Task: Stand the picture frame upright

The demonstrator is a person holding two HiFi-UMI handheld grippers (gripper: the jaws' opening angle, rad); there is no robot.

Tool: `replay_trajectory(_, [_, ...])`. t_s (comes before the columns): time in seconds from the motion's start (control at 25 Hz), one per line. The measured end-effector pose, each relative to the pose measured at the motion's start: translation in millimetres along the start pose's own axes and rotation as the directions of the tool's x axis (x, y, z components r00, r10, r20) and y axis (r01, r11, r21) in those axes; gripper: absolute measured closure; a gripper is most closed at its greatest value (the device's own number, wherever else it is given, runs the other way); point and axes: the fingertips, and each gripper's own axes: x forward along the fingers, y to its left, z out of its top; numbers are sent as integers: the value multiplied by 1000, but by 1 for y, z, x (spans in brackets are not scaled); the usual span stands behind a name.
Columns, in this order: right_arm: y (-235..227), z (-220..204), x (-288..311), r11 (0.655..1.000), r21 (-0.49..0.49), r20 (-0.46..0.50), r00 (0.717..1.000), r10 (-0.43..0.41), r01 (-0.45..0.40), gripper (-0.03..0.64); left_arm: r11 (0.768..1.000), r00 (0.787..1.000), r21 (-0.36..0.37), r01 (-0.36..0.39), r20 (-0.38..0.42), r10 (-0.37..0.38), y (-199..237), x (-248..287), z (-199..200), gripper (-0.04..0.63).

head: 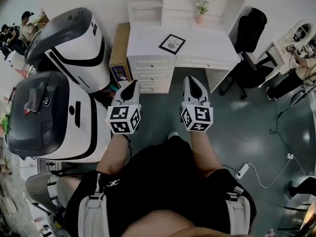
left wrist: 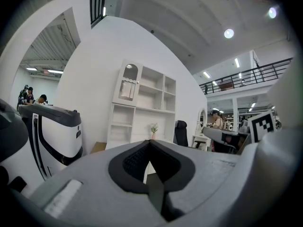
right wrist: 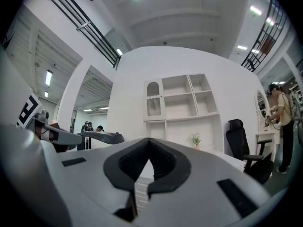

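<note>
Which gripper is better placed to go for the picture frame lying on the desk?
Probably the right gripper: the picture frame lies flat on the white desk, slightly nearer it than the left gripper. Both are shut, empty.

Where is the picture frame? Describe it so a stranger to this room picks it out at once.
Look at the white desk with drawers against the wall, below the white shelf unit. On its top lies the picture frame, flat and turned askew. It is the dark-bordered square with a pale centre, unlike the small potted plant standing further back.
</note>
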Motion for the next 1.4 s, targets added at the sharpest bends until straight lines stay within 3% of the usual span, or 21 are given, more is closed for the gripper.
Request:
replay_trajectory(0.4, [1, 1, 32, 1000, 3, 30, 1000, -8, 8, 617, 1000, 1000, 30, -1, 19, 1, 23, 18, 7, 581])
replay_trajectory(0.64, [-13, -5, 70, 1000, -4, 35, 999, -11, 11, 617, 1000, 1000, 25, 0, 13, 0, 39, 57, 7, 581])
replay_trajectory(1.0, [-65, -35, 161, 999, 32, 5, 1000, -27, 26, 617, 1000, 1000, 31, 0, -19, 1, 59, 157, 3, 581])
replay_trajectory(1.4, [-134, -43, 286, 999, 46, -28, 1000, -3, 4, 617, 999, 999, 28, -18, -39, 19, 77, 293, 24, 581])
